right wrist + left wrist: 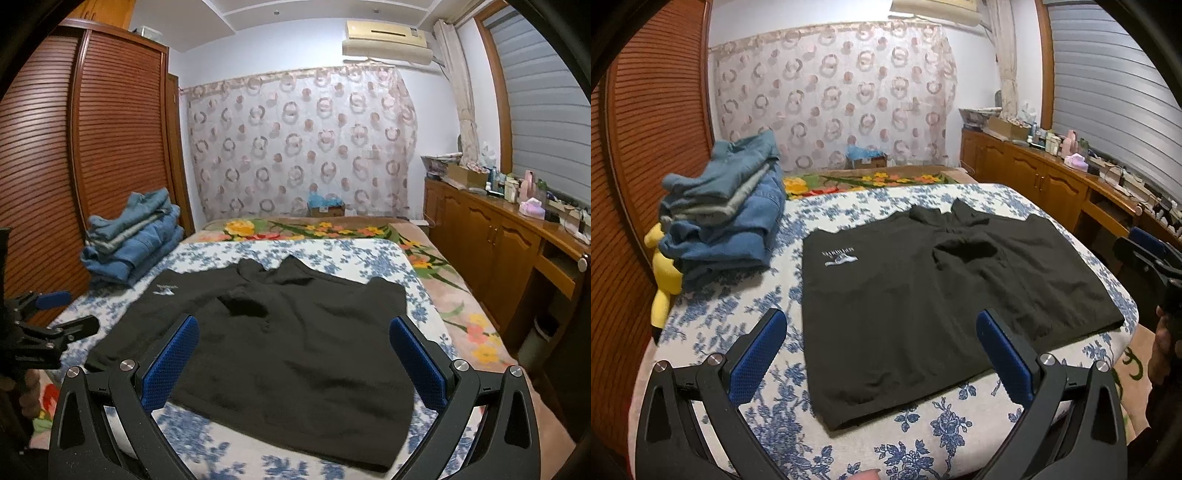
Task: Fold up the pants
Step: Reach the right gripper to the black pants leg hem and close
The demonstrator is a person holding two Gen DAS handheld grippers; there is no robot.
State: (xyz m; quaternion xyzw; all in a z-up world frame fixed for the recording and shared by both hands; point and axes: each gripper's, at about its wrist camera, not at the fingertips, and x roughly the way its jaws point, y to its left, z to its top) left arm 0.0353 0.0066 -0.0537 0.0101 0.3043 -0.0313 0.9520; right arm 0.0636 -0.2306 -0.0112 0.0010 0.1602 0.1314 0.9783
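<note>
Both tools, left tool (881, 349) and right tool (294, 354), are hanging spread wide and holding nothing. Black pants (923, 302) are lying flat on the bed (746, 317). They look soft and floppy, so try pinching a near corner.

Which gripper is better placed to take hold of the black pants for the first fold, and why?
Probably the right gripper: it hangs open directly over the black pants, with fabric between its fingers. The left gripper, also open, sits nearer the pants' near-left corner, partly over the floral sheet.
</note>
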